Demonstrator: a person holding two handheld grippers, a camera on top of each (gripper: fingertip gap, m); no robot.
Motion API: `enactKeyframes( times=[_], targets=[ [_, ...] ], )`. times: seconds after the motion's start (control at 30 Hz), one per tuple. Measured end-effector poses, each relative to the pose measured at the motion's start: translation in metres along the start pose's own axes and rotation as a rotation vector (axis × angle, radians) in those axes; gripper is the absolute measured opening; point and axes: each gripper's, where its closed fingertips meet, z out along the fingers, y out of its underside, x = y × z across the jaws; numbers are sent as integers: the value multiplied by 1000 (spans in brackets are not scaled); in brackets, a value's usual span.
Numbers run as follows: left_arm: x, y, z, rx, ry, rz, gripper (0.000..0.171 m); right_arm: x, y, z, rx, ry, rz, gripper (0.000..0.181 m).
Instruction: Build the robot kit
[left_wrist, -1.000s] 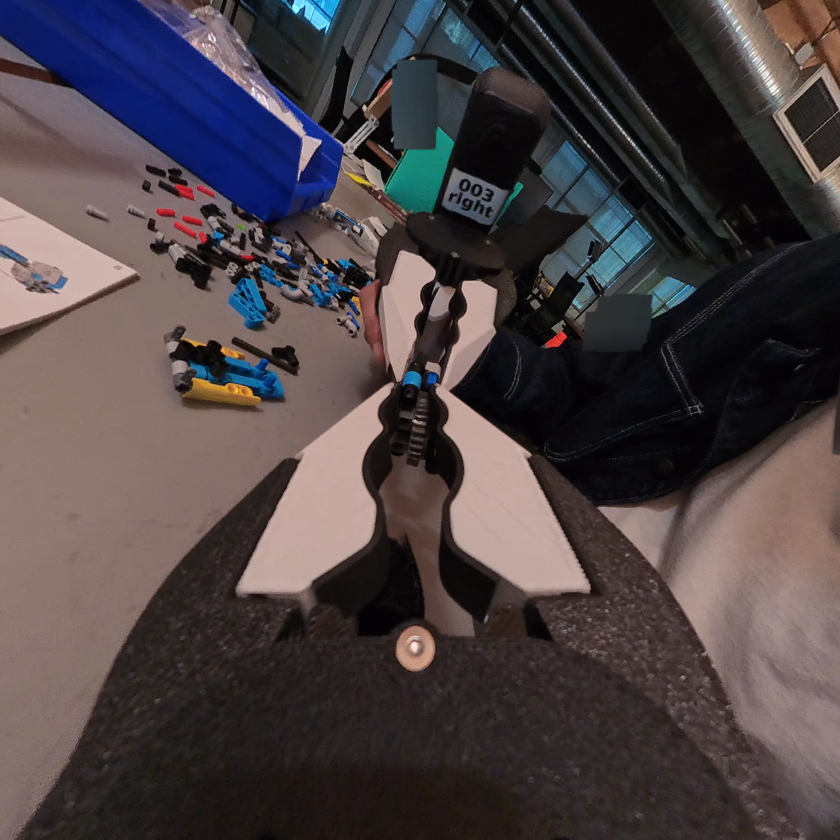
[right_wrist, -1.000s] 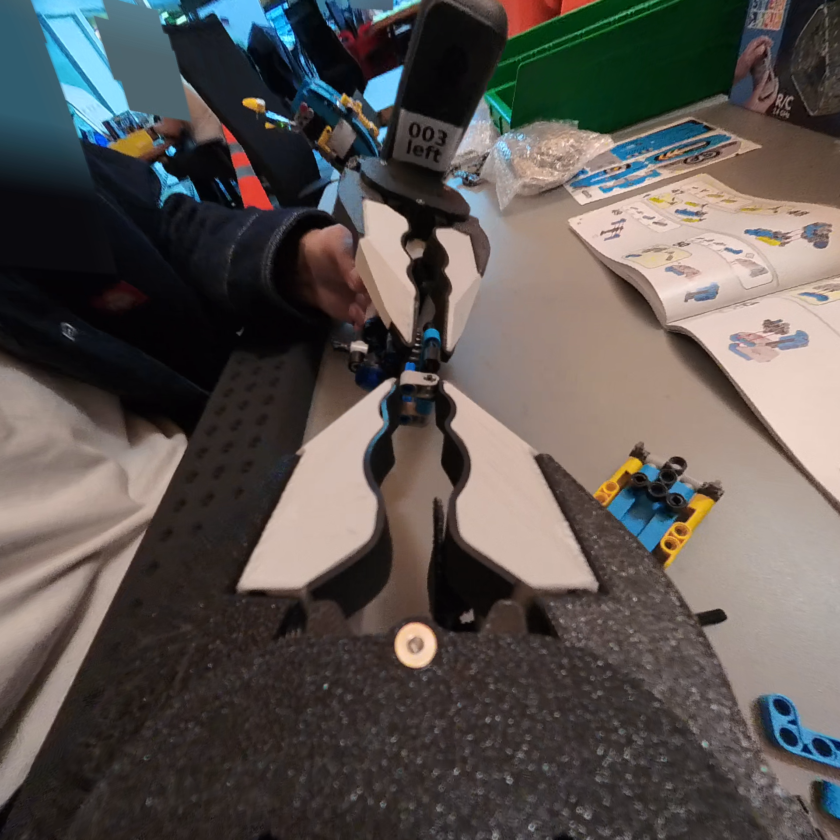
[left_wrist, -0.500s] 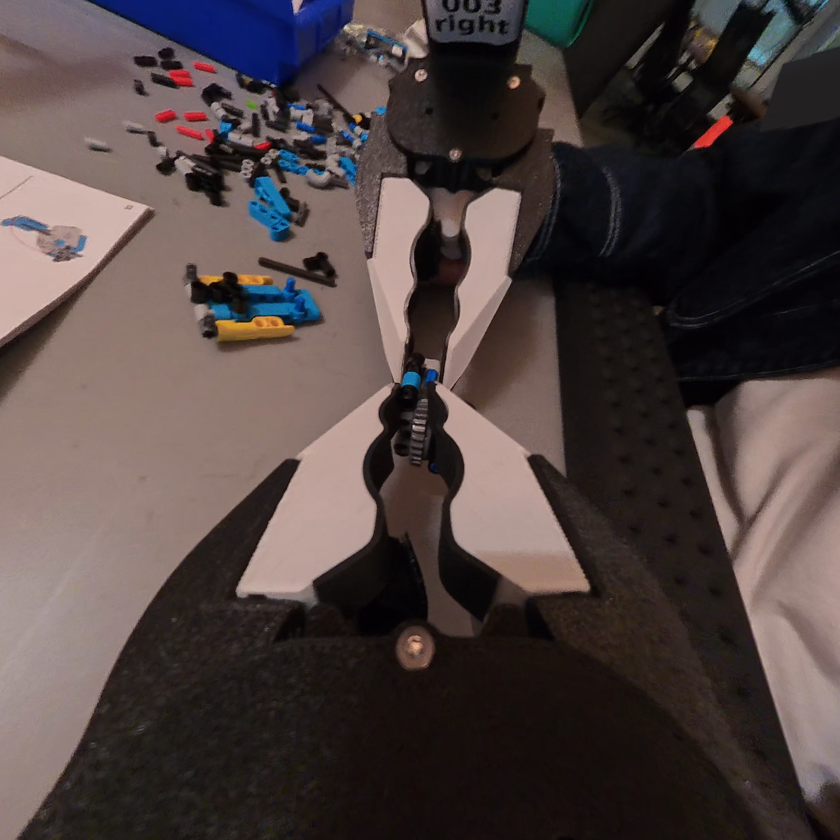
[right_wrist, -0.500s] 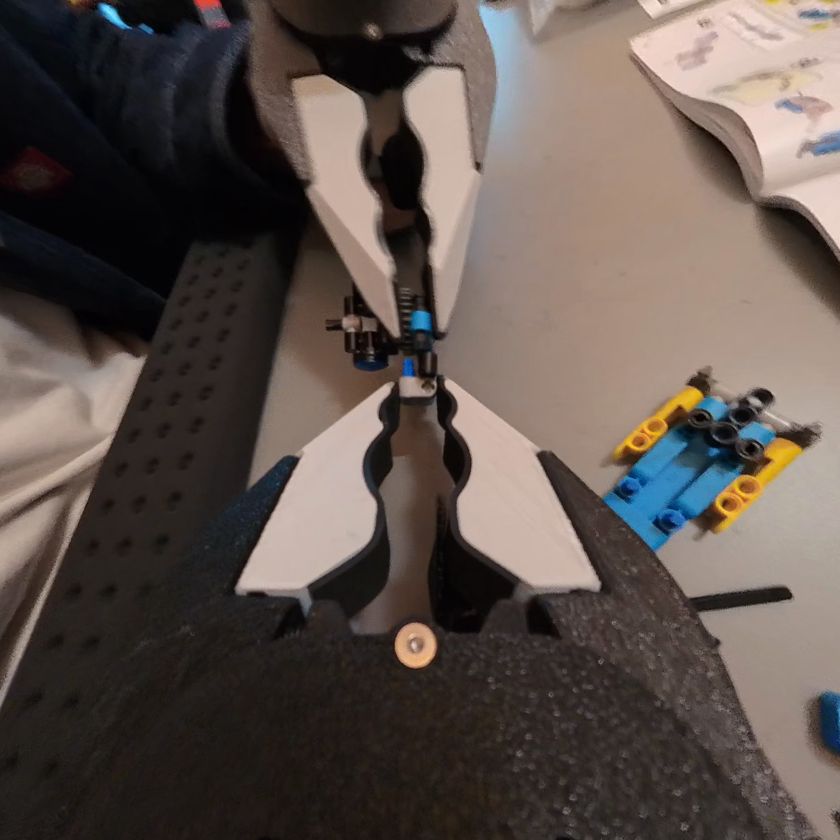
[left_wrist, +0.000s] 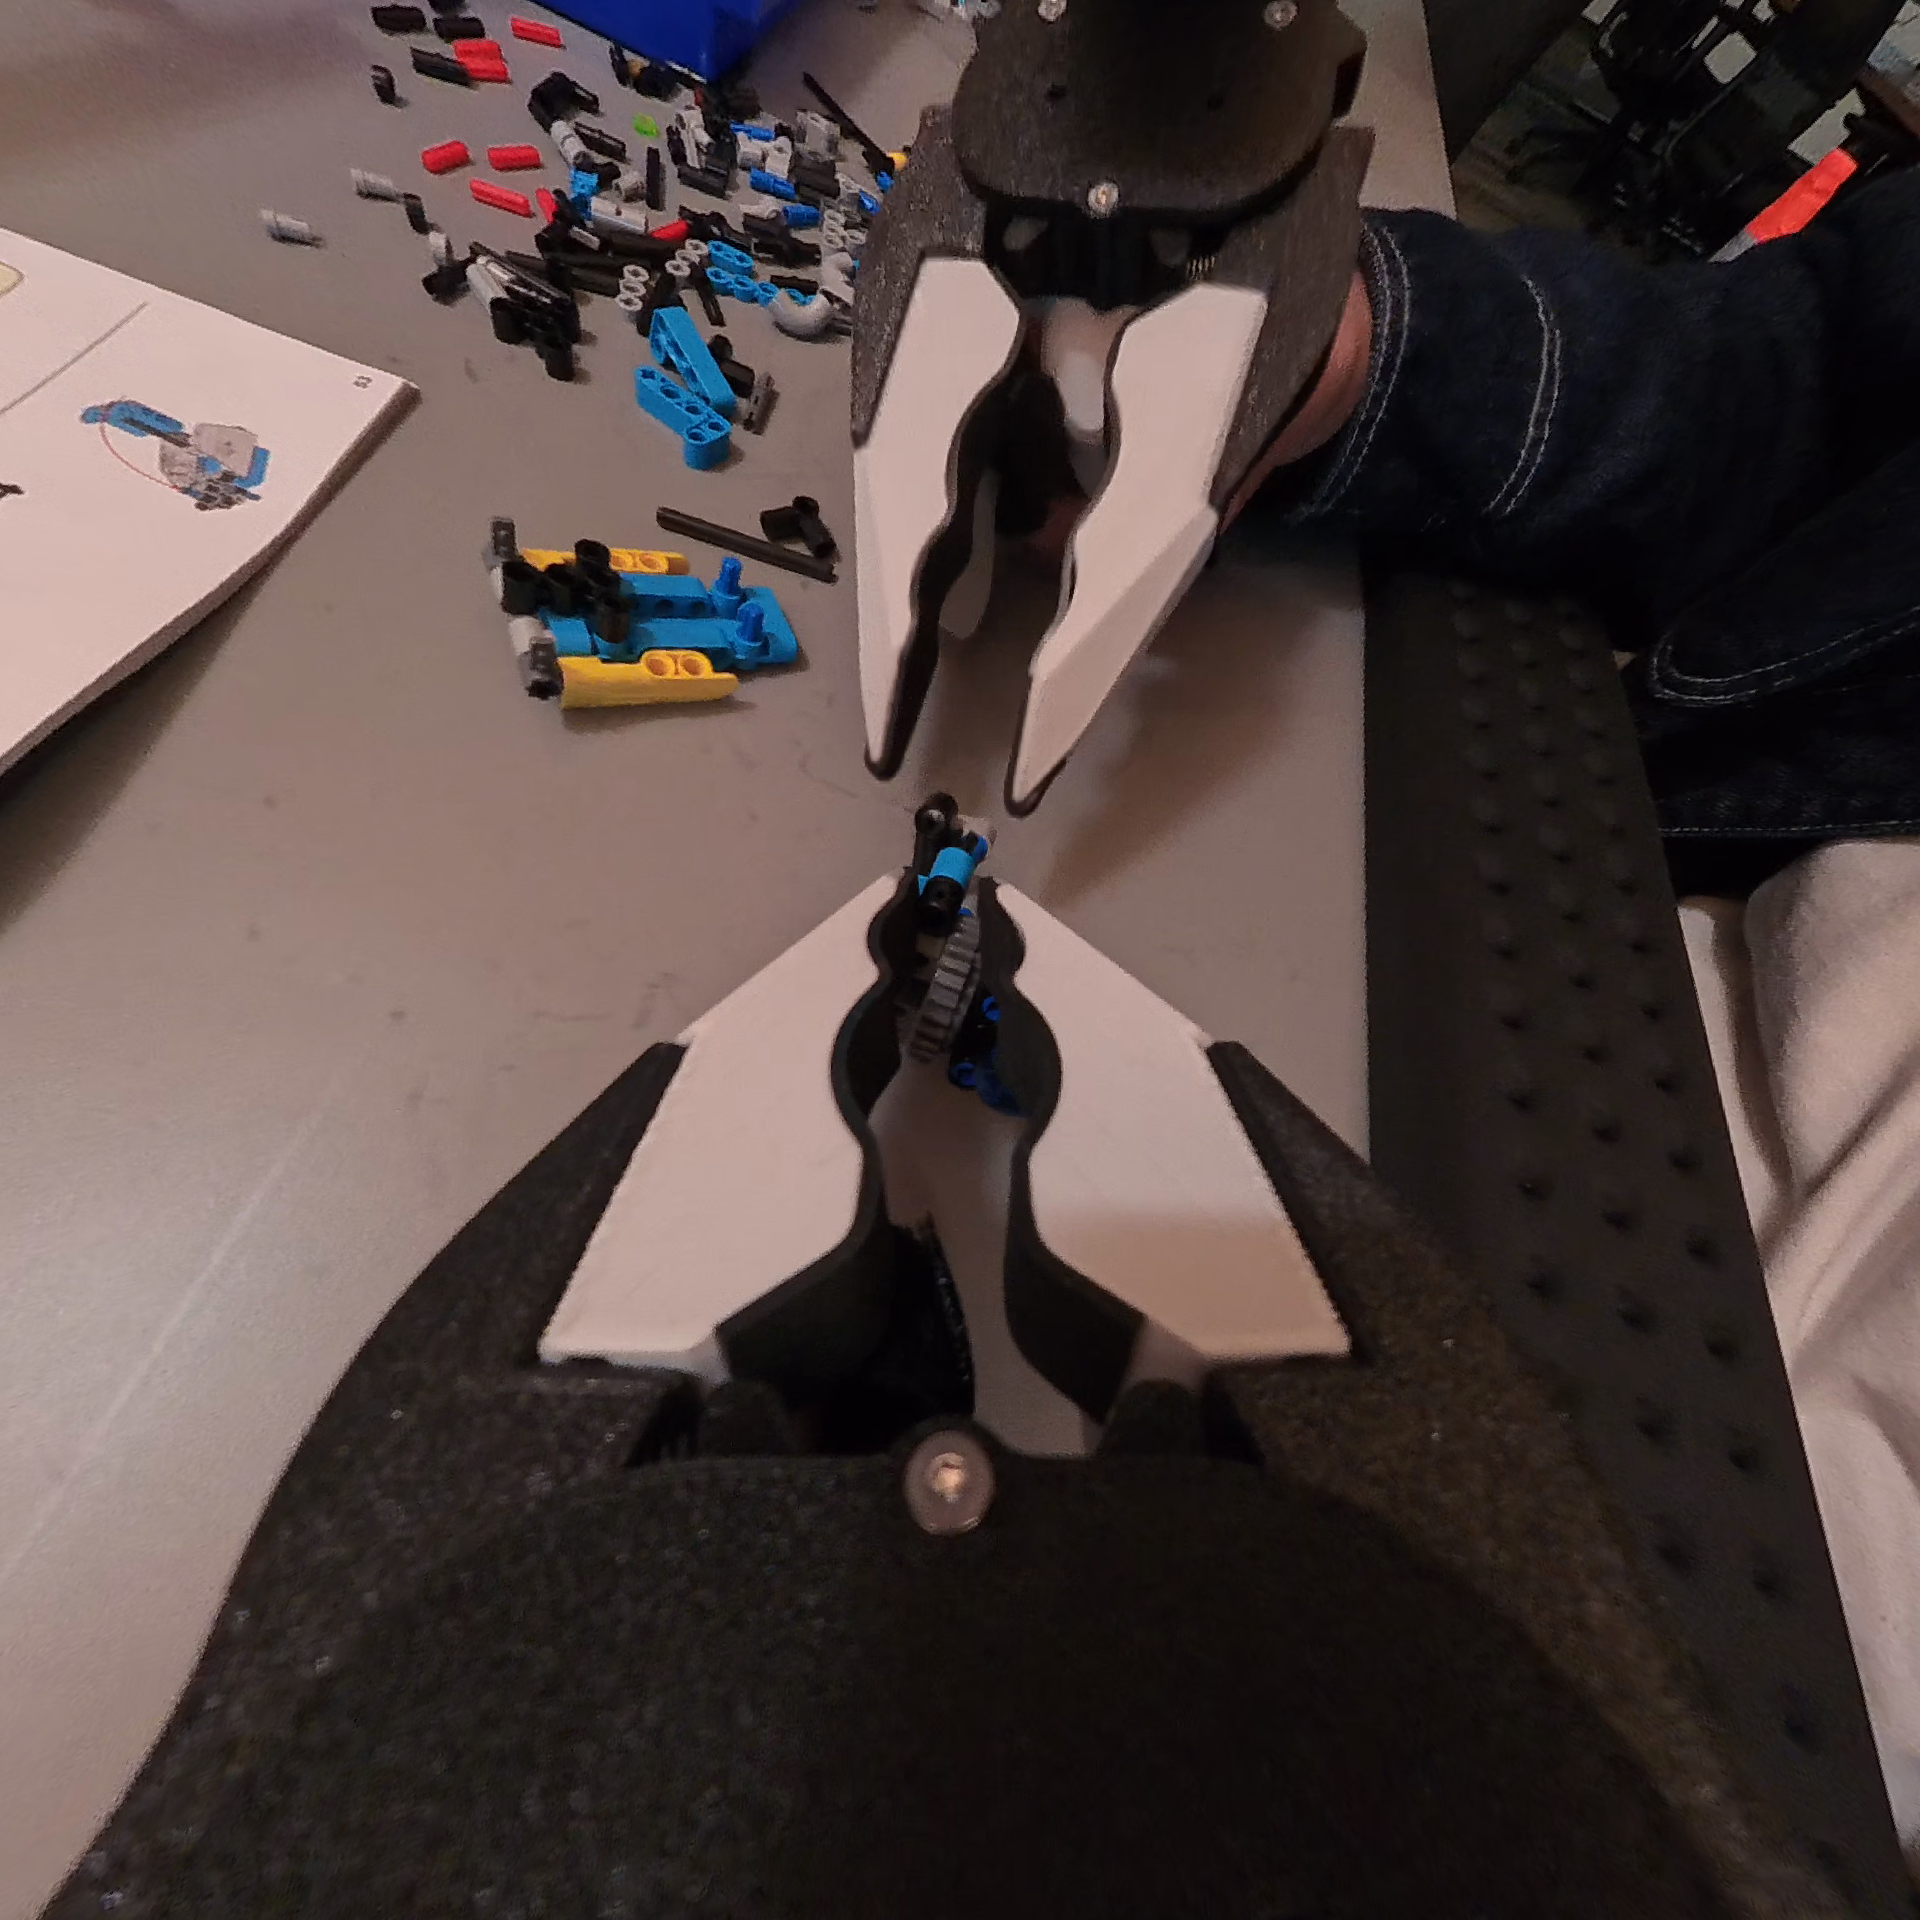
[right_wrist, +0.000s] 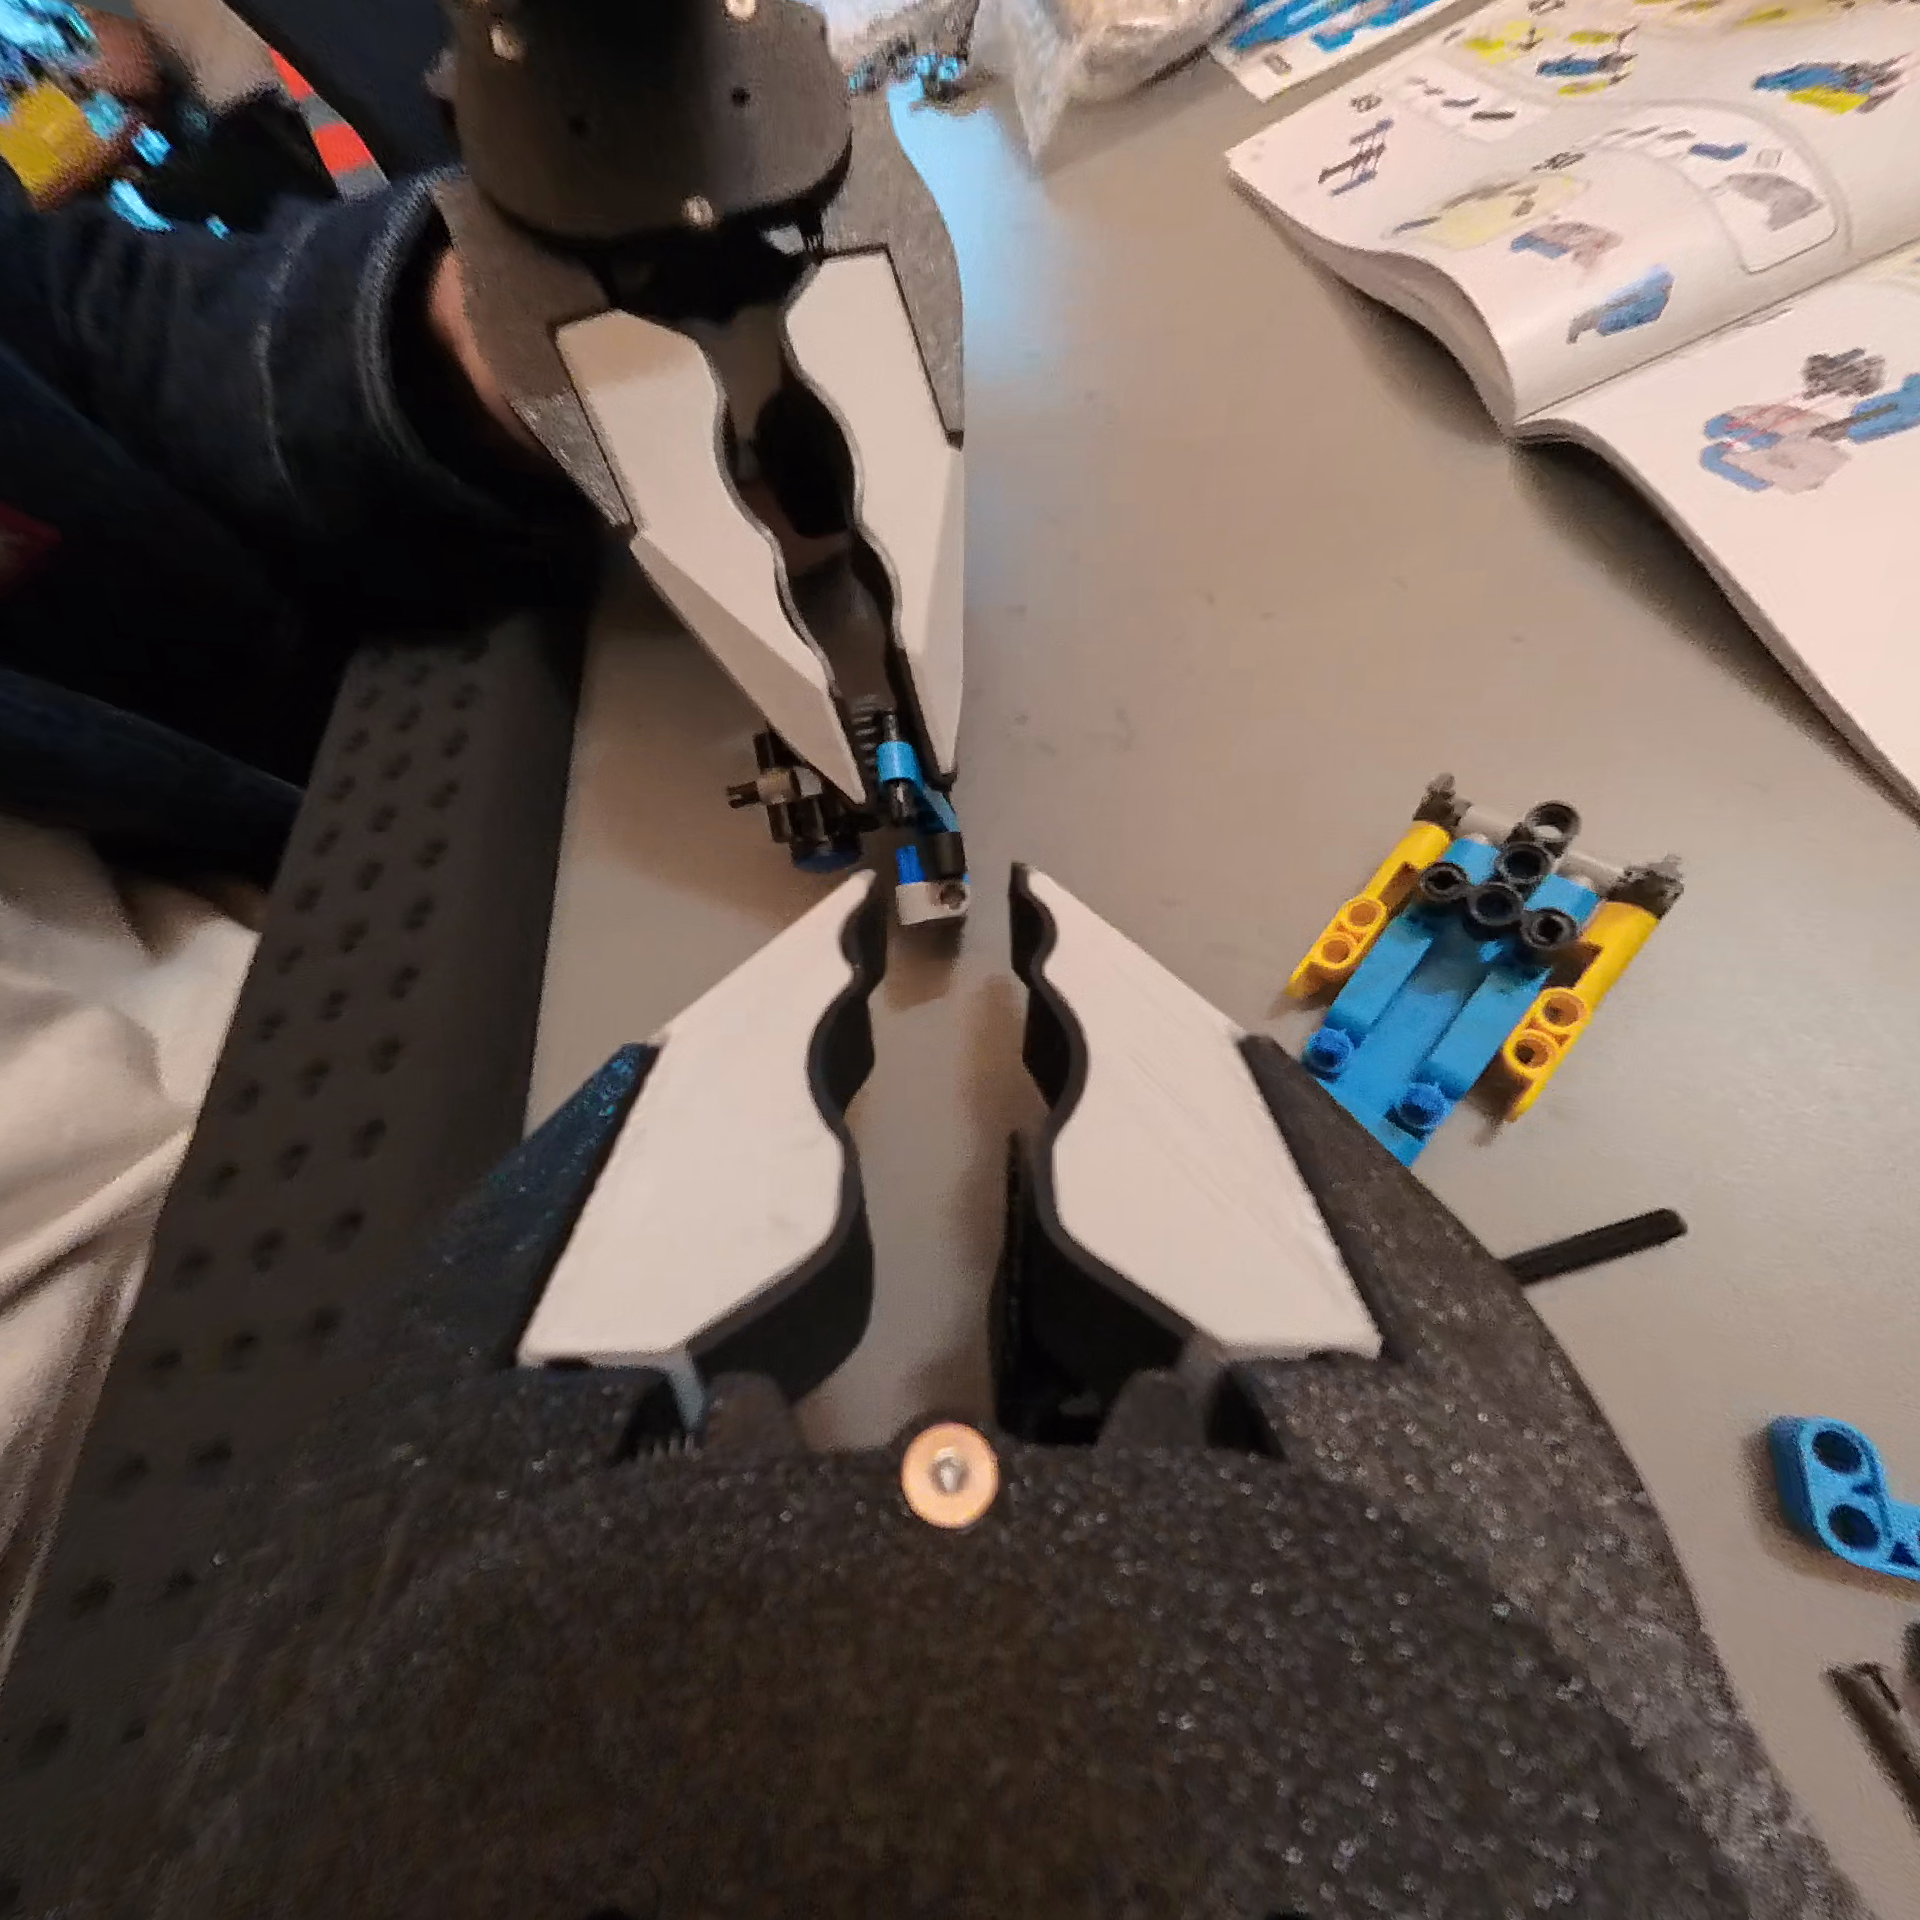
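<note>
The left gripper (left_wrist: 940, 894) is pinched tight on a little toy part (left_wrist: 948, 966) made of a grey gear with blue and black bits, and it holds that part up just above the grey table (left_wrist: 312, 1039). Half a second ago the right gripper (right_wrist: 940, 883) was pinching the front end of the same part. Now its two fingers have spread a little way apart and hold nothing. The small white and blue end of the part sits just in front of the gap, not squeezed any more. So only the left gripper carries the part now. A yellow and blue block piece (right_wrist: 1475, 966) lies flat on the table near the right gripper, and a paper booklet (right_wrist: 1662, 312) lies open farther off. A pile of loose small bricks (left_wrist: 665, 239) sits far back on the table.
</note>
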Motion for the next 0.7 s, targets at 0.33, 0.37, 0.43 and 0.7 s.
enactKeyframes(
  times=[0.33, 0.37, 0.43, 0.7],
  targets=[
    [2, 2, 0, -8, 25, -18, 10, -19, -1, 18, -48, -90, -63, 12],
    [2, 2, 0, -9, 28, -21, 10, -19, -1, 18, -60, -69, -108, 10],
    [0, 2, 1, -11, 12, -24, 10, -13, -2, 13, -74, 23, -210, 7],
    [-2, 3, 0, -12, 5, -29, 10, -7, -1, 0, -37, 83, -158, 24]
  ],
)
